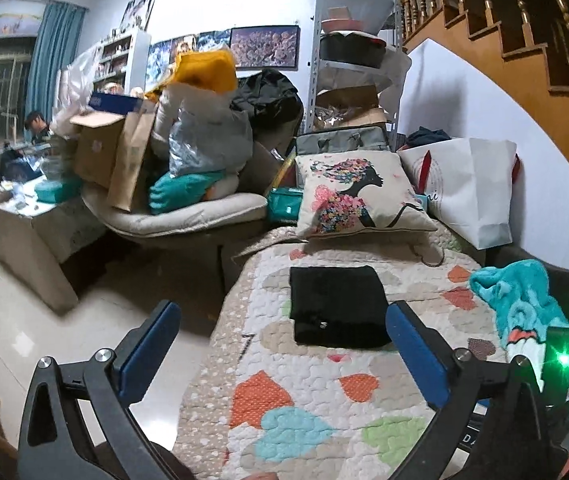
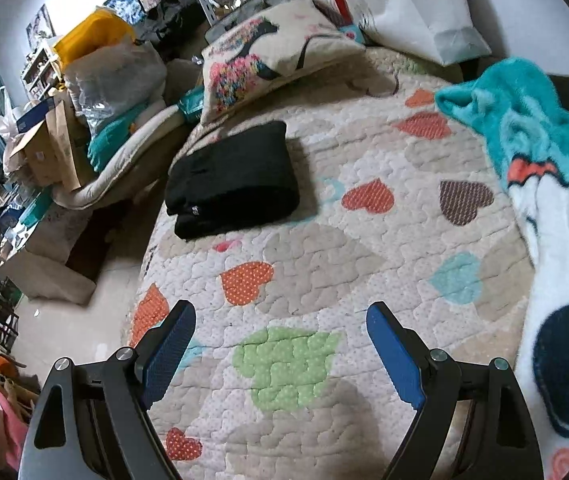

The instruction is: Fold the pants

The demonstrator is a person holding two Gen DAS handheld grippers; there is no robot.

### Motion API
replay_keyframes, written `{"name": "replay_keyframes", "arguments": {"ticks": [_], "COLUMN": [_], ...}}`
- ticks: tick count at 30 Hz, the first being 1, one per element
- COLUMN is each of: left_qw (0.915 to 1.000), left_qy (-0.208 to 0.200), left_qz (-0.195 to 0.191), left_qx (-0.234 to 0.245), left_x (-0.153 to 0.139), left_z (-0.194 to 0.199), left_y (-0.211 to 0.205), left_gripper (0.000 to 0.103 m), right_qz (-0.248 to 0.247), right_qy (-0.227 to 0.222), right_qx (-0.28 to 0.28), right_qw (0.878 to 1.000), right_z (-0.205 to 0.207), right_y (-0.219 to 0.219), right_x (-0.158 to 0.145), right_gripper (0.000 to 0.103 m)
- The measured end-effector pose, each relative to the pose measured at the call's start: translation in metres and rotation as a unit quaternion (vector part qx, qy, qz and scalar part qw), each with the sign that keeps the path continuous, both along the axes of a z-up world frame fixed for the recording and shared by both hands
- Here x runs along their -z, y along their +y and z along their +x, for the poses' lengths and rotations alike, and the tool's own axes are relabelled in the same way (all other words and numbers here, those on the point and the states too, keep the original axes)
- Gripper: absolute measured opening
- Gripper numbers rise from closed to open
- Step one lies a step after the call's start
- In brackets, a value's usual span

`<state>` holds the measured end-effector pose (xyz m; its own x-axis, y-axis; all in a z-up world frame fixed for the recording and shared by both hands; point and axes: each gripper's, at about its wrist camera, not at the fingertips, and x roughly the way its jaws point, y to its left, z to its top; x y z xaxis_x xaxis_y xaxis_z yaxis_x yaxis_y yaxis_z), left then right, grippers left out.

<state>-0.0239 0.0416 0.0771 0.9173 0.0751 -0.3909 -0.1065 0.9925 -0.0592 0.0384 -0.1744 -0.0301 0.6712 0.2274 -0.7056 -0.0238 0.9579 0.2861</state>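
Observation:
The black pants lie folded into a compact rectangle on the quilt with coloured hearts, near its left edge. In the right wrist view the same black pants sit at the upper left of the quilt, well beyond the fingers. My left gripper hangs open above the near part of the quilt, short of the pants, with nothing between its blue pads. My right gripper is open too, over a green heart patch, and holds nothing.
A printed cushion and a white paper bag lie at the head of the bed. A teal fleece blanket covers the right side. Left of the bed stands an armchair piled with boxes and bags, then tiled floor.

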Motion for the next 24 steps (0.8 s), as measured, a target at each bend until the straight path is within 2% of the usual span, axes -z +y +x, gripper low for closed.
{"name": "replay_keyframes", "arguments": {"ticks": [5,13,24], "left_qw": [0.9995,0.9959,0.989], "left_qy": [0.026,0.084,0.142], "left_qz": [0.019,0.019,-0.012], "left_qx": [0.004,0.029,0.039], "left_x": [0.005,0.024,0.051], "left_z": [-0.006,0.0,0.018], "left_y": [-0.01,-0.019,-0.012], "left_gripper": [0.103,0.103,0.103], "right_qz": [-0.026,-0.073,-0.081], "right_qy": [-0.032,-0.06,-0.046], "right_qx": [-0.009,-0.026,-0.019], "right_qw": [0.999,0.995,0.995], "right_z": [-0.014,-0.024,-0.018], "right_y": [0.009,0.024,0.024], "right_x": [-0.01,-0.014,-0.004], "right_gripper": [0.091,0.091,0.091]}}
